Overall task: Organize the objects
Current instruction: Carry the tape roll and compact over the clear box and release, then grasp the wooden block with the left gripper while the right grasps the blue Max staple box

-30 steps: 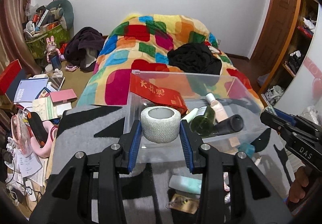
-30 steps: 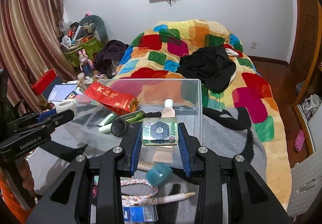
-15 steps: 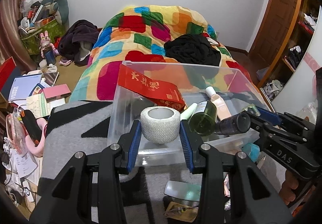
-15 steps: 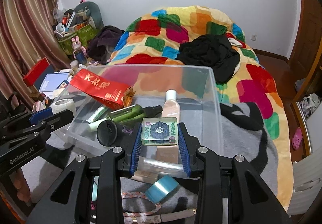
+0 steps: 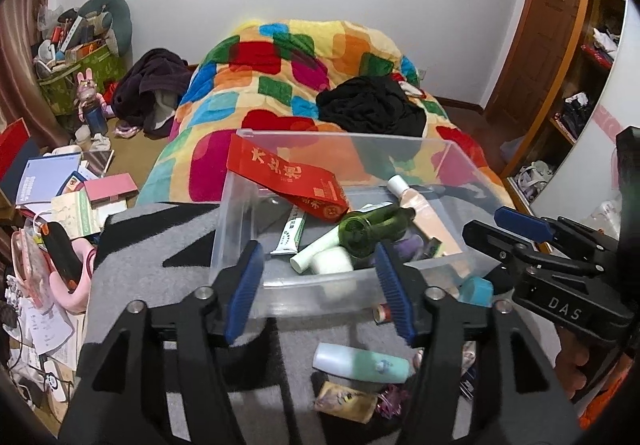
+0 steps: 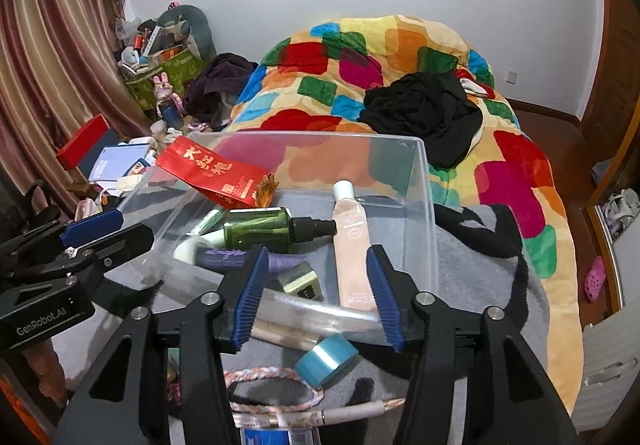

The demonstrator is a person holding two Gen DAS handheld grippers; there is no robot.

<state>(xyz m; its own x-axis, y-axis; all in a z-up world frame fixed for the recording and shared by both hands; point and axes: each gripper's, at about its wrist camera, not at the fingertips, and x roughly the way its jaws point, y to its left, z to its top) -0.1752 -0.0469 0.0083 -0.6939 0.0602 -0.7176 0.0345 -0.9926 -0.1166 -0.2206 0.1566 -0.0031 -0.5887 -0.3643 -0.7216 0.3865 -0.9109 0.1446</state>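
Right wrist view: both tongs (image 6: 318,295) (image 5: 320,287) are opening, empty, over the bin (image 6: 424,181); the green bottle (image 6: 260,228) lies crosswise, nozzle rightward.

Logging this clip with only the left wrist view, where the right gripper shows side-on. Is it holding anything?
Observer: No. The right gripper is opening, with nothing pressed between its pads.
Operator: What's under it?
Observer: A small patterned tin, lying in the clear bin.
Operator: Anything outside the bin on that side?
Observer: A braided cord on the grey blanket, in front of the bin.
Operator: Anything else?
Observer: A white pen beside the cord.
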